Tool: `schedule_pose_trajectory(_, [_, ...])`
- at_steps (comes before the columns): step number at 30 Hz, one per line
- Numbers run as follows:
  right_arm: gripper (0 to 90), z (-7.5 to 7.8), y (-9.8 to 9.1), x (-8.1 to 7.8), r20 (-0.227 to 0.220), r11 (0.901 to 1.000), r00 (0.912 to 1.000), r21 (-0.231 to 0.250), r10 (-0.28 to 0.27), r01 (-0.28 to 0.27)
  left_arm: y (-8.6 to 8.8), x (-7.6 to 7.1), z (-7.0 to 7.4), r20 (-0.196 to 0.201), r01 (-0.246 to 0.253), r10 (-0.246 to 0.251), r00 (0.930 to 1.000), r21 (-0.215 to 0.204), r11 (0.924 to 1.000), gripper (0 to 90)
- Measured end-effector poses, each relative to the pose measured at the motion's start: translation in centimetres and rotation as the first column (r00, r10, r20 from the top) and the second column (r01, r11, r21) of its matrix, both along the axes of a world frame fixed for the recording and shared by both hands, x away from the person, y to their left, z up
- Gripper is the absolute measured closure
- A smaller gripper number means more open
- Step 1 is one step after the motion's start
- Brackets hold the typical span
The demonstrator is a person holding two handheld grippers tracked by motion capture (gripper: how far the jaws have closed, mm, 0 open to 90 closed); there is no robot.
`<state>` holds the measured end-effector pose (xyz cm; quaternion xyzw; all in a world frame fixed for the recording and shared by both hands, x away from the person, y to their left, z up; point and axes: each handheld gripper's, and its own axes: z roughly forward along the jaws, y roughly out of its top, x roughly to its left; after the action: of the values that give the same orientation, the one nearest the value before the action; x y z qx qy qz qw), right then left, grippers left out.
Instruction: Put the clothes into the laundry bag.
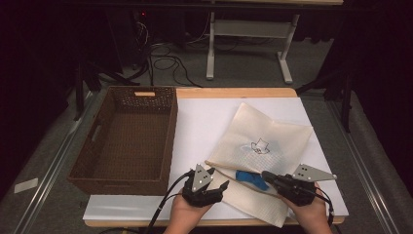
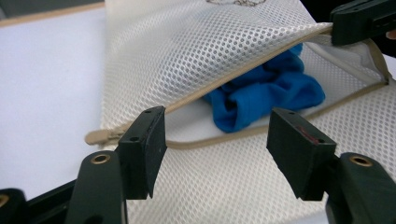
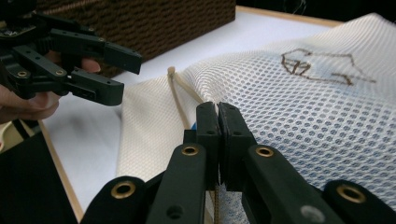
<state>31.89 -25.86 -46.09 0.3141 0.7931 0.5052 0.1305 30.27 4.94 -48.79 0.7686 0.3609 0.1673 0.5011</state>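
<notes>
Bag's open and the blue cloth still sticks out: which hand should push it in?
Left, probably: the left gripper is open, facing the blue cloth. The right gripper is shut on the mesh bag edge, holding it open.

Cream honeycomb-mesh bag [image 1: 258, 146] — blue cloth [image 1: 252, 179] — dark brown woven basket [image 1: 127, 139]
</notes>
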Motion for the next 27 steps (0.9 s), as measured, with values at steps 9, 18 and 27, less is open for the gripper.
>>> schedule_pose_trajectory(9, [89.3,-1.2,0.7,-0.1,-0.059,0.9967,0.9972,-0.064,0.045,-0.049,1.0,0.3,0.0,0.001,-0.03,0.03,0.9995,-0.046,0.9985,39.4])
schedule_pose_trajectory(18, [89.2,-2.9,1.9,0.2,-0.132,0.9811,0.99,-0.179,0.051,-0.074,1.5,0.7,-0.4,-0.012,-0.064,0.063,0.9979,-0.032,0.9975,39.4])
schedule_pose_trajectory(27, [89.2,-4.1,2.1,0.6,-0.154,0.9579,0.988,-0.285,-0.01,-0.034,1.8,1.3,-0.9,-0.036,-0.09,0.09,0.9953,0.004,0.9959,38.9])
